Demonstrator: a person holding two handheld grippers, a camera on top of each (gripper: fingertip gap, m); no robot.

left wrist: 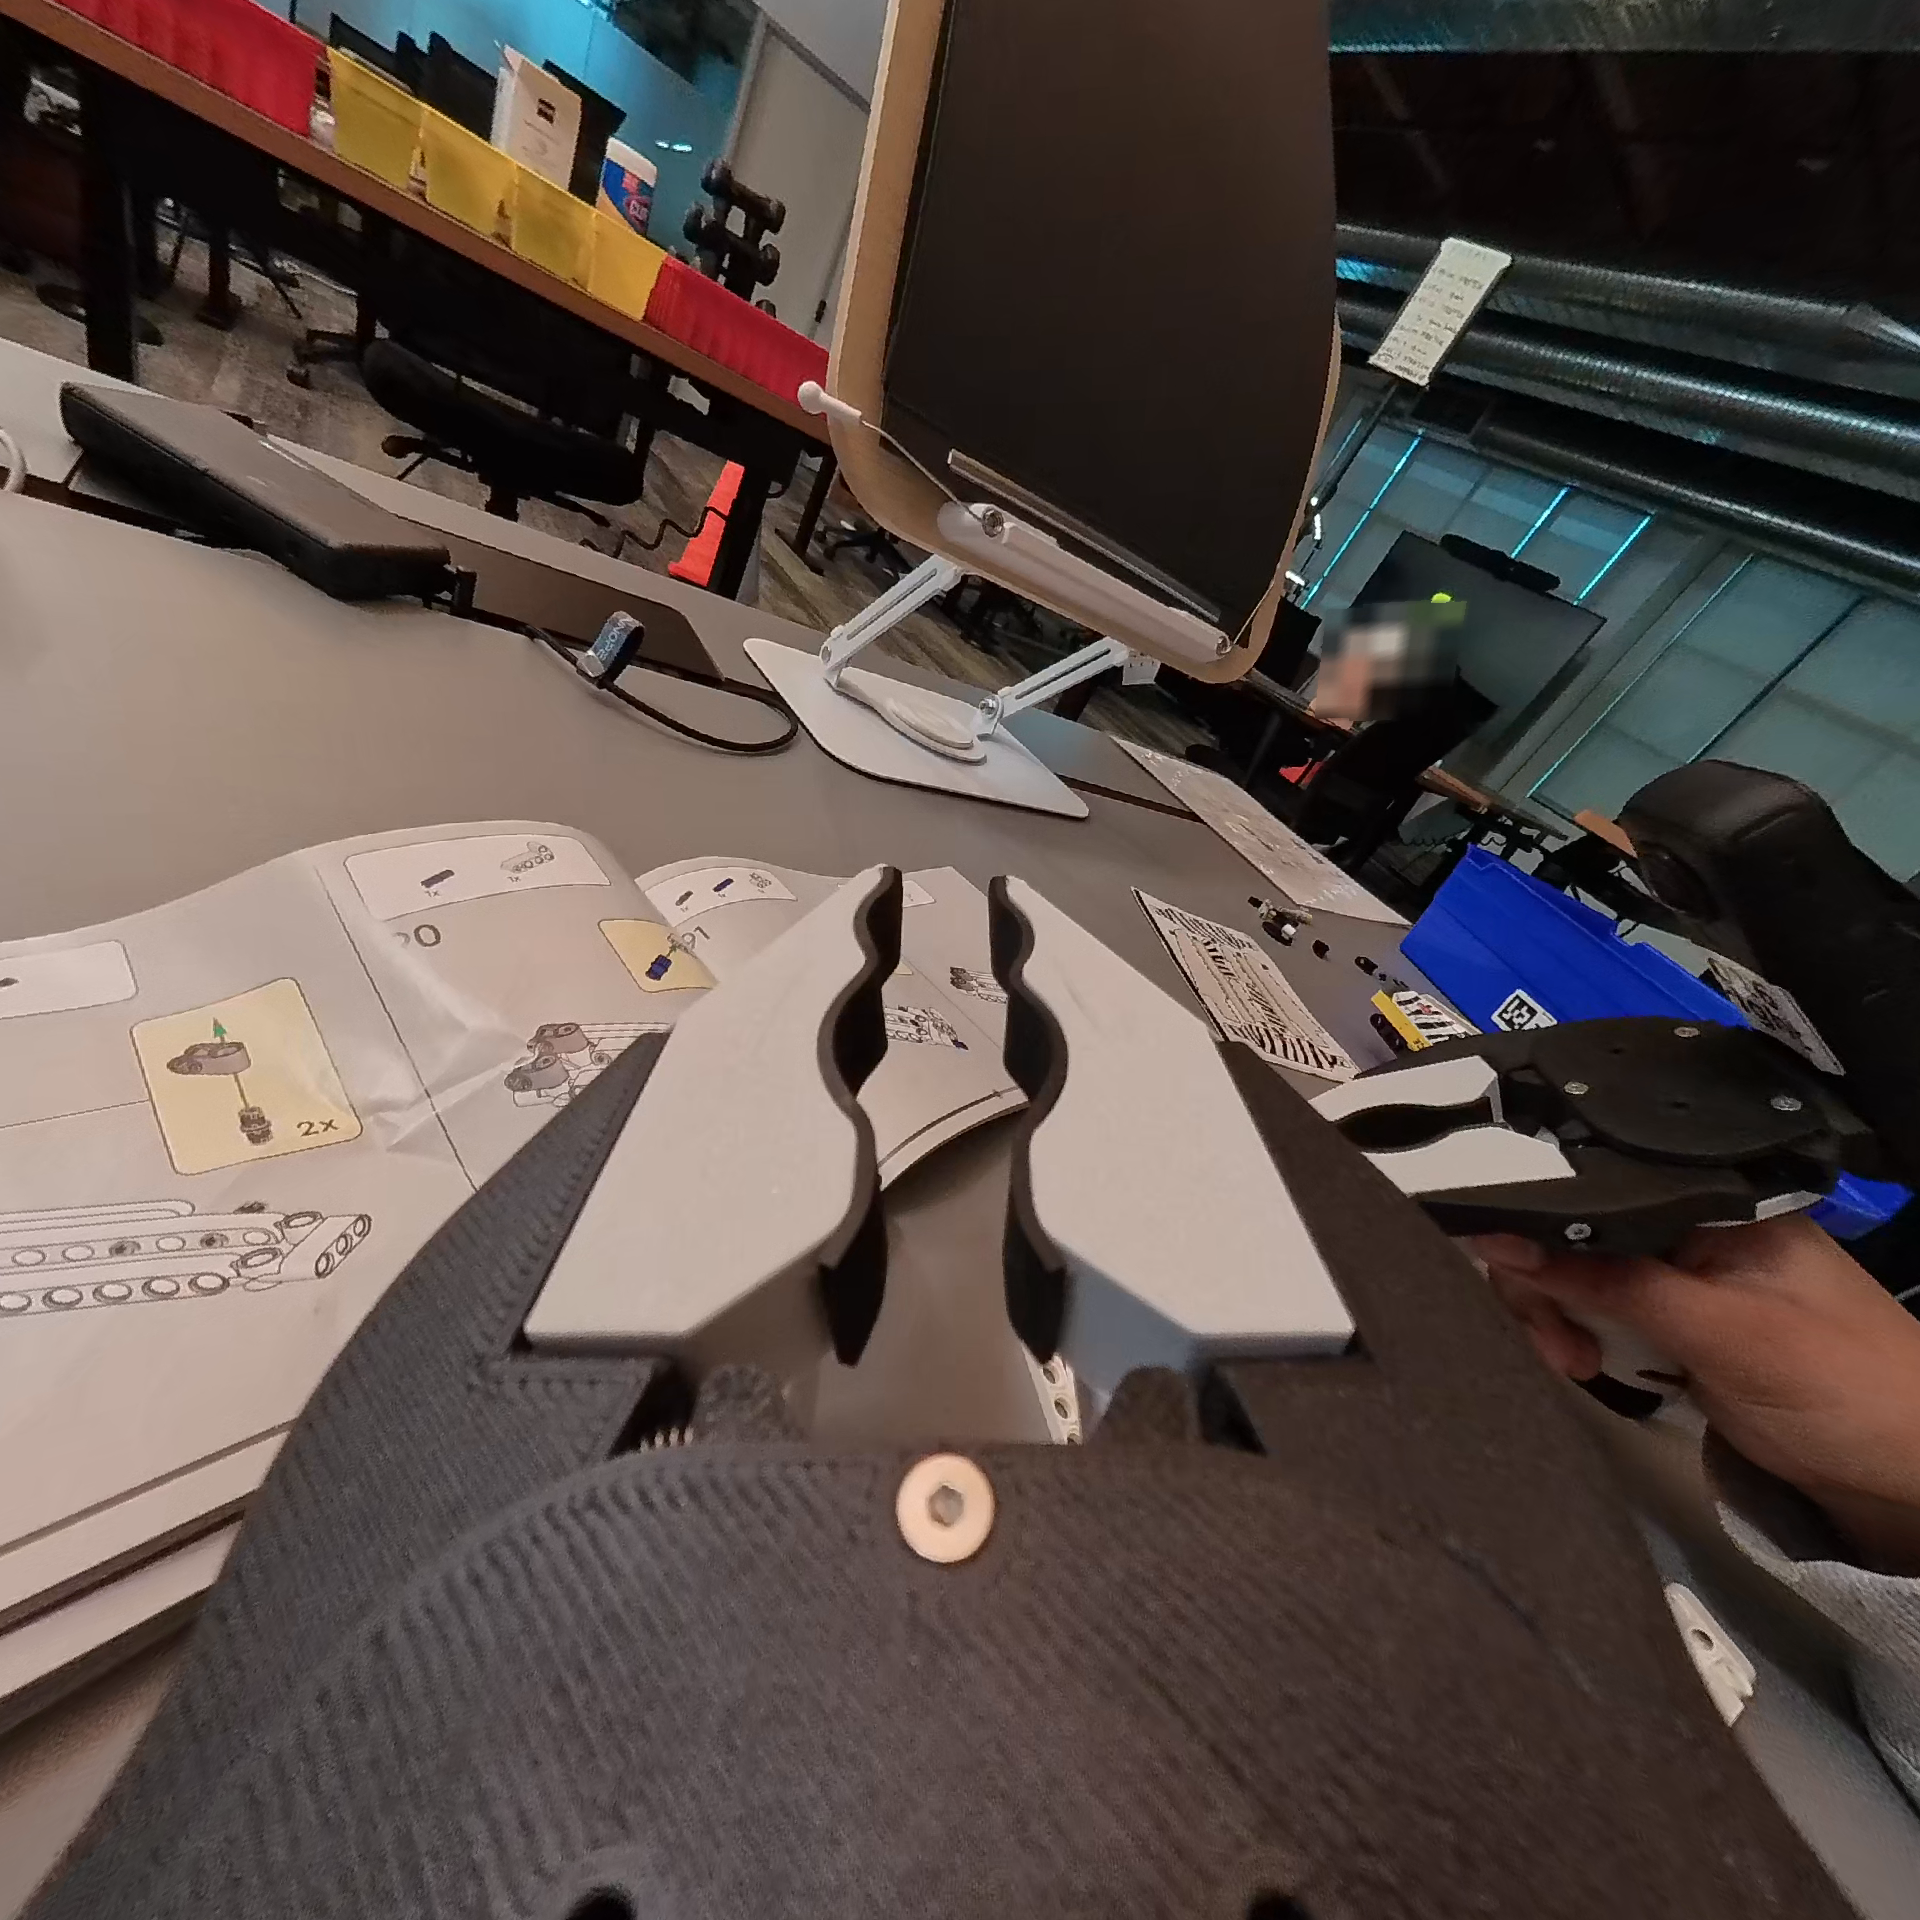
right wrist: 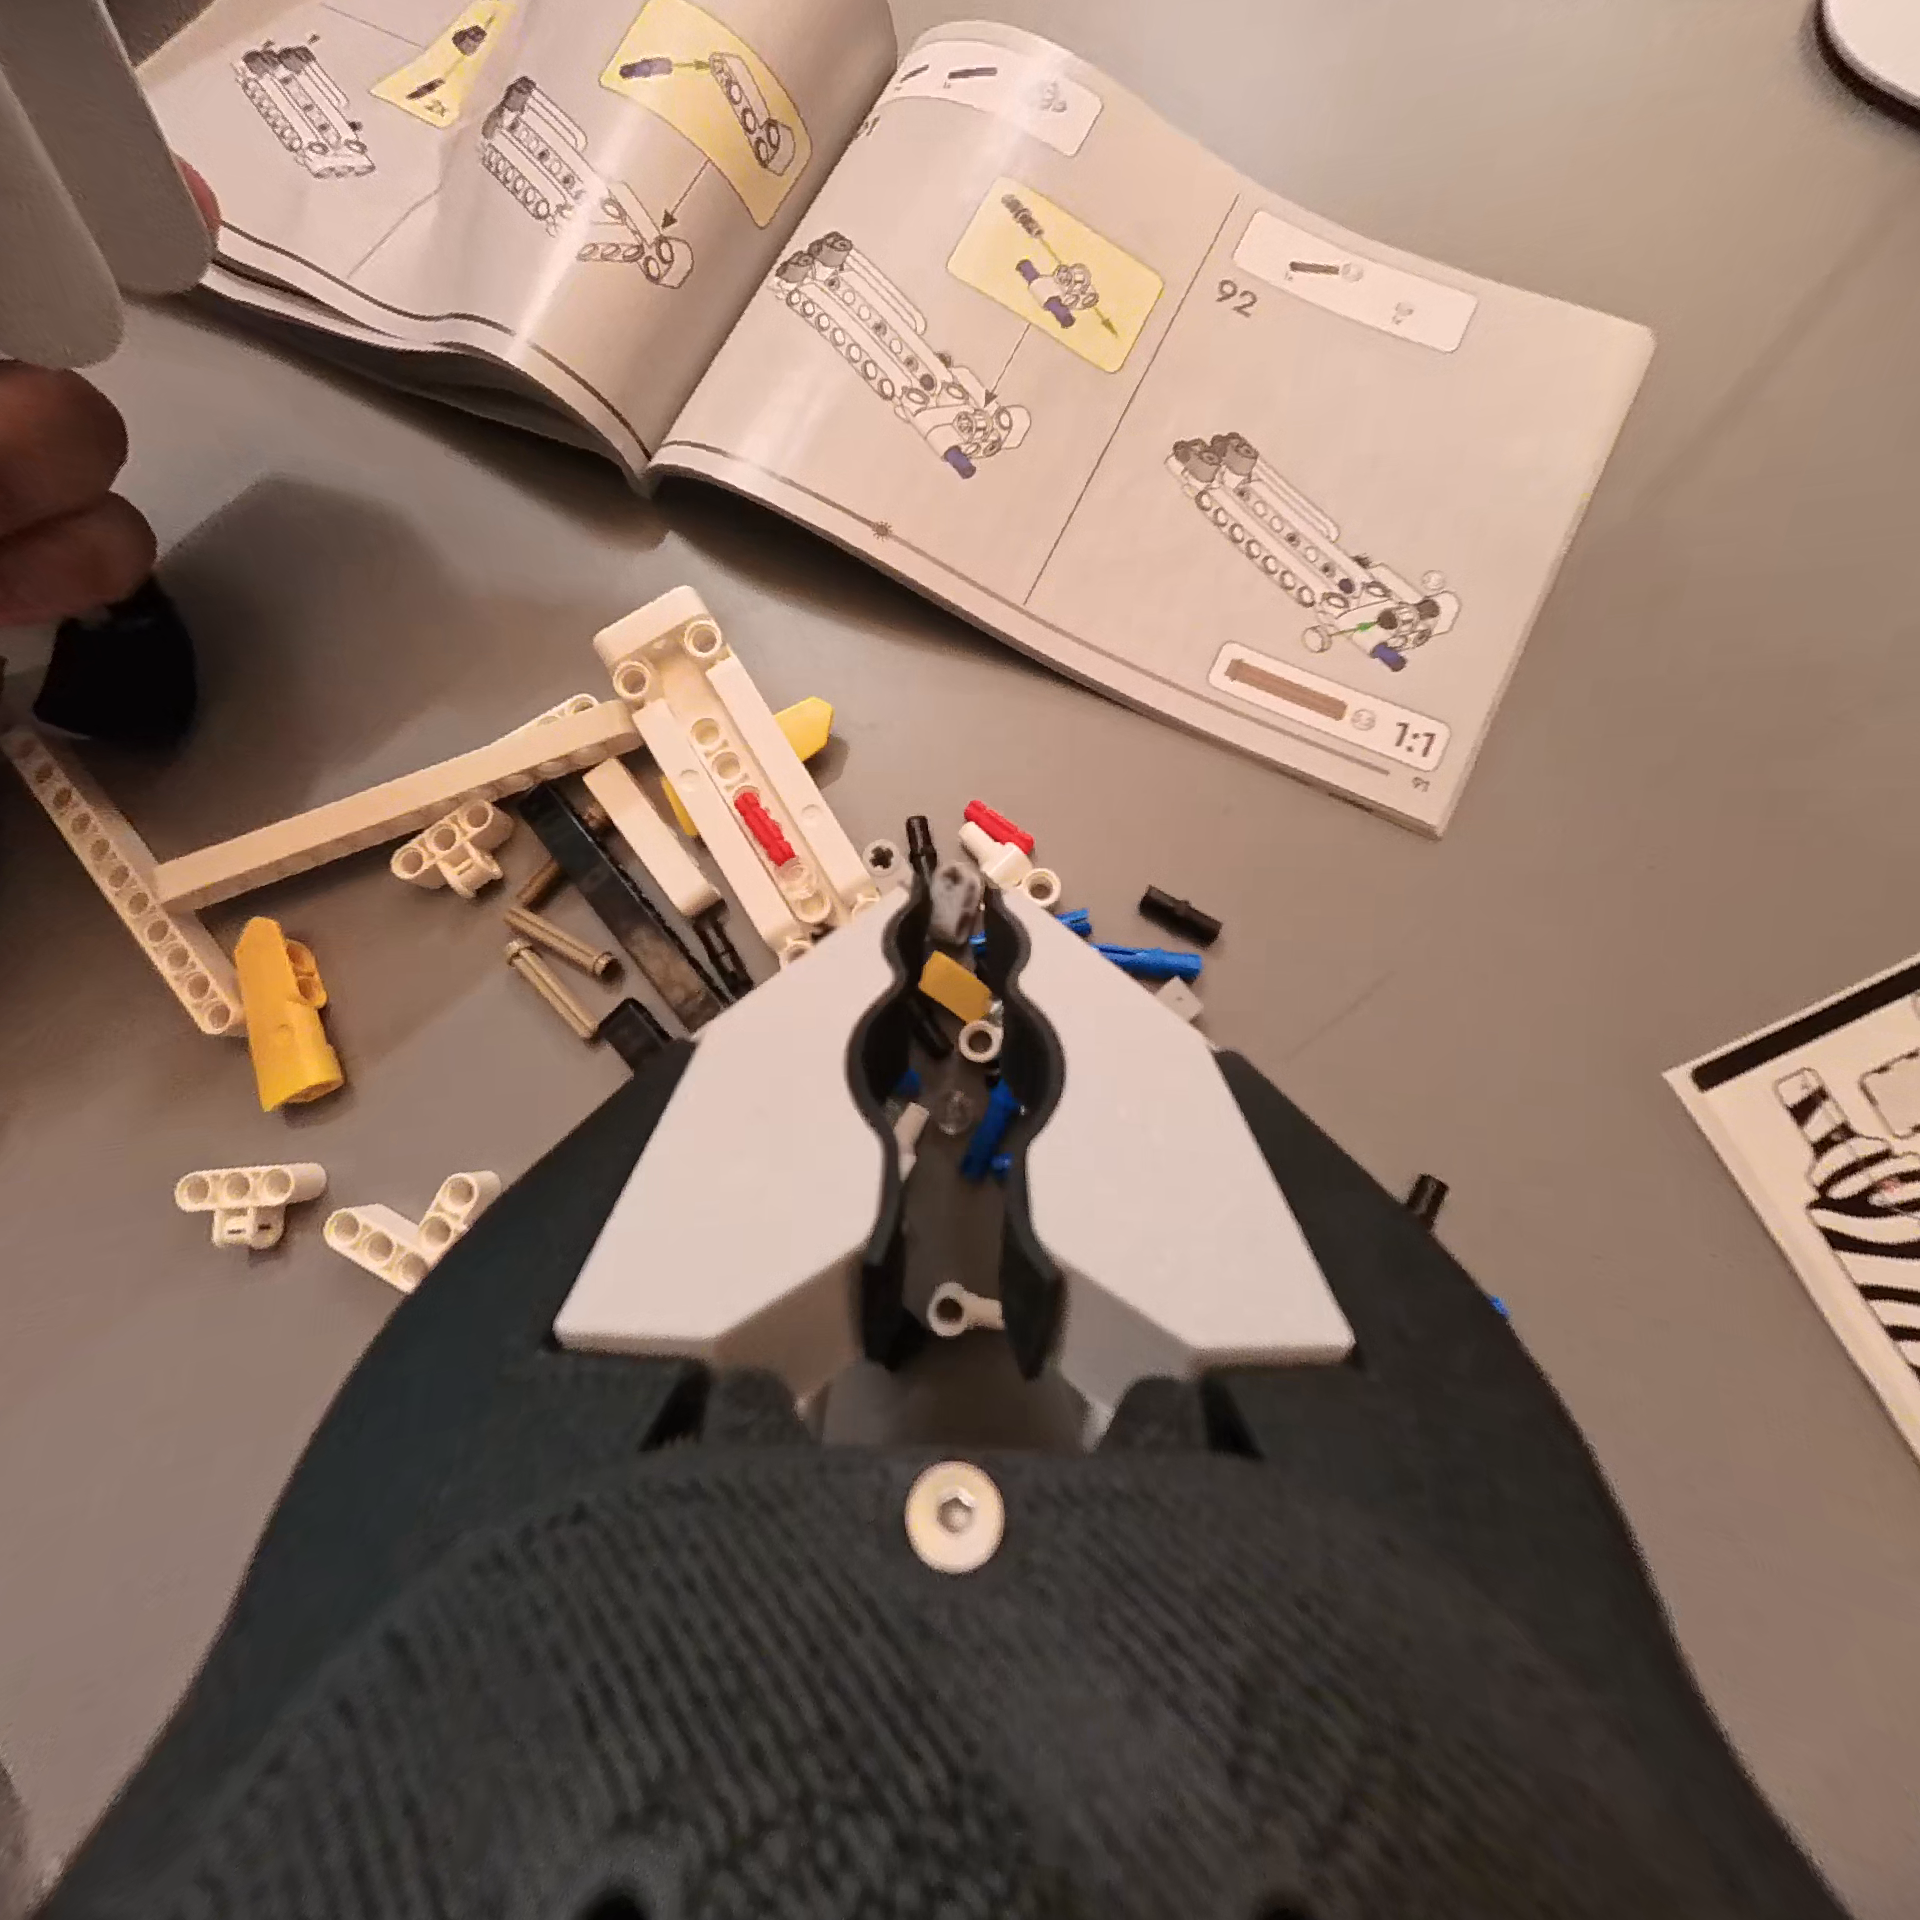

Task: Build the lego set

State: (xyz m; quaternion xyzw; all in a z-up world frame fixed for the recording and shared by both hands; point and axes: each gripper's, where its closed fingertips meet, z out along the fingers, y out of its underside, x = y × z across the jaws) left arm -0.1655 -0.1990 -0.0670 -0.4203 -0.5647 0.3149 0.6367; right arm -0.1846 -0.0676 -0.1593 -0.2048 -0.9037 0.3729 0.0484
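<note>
The right gripper (right wrist: 956, 899) points down over a scatter of loose Lego pieces on the grey counter (right wrist: 1455, 1039), its fingers (right wrist: 790, 1122) pinched on a small grey connector piece (right wrist: 958, 896) at their tips. To the left of those fingers lie a long white beam (right wrist: 395, 800), a white frame with a red pin (right wrist: 727, 758) and a yellow curved piece (right wrist: 283, 1029); blue pins (right wrist: 1132, 956) and a black pin (right wrist: 1177, 912) lie just to their right. Beyond the fingertips the instruction booklet (right wrist: 1143, 416) lies open.

The left gripper (left wrist: 940, 904) hovers low over the same booklet (left wrist: 260, 1039), its fingers (left wrist: 748, 1122) parted with nothing between them. Off to their right, a hand (left wrist: 1714, 1351) holds the other gripper (left wrist: 1351, 1127) near a blue bin (left wrist: 1558, 956). Ahead of the fingers, a dark screen on a white stand (left wrist: 1101, 312) rises from the counter (left wrist: 312, 707).
</note>
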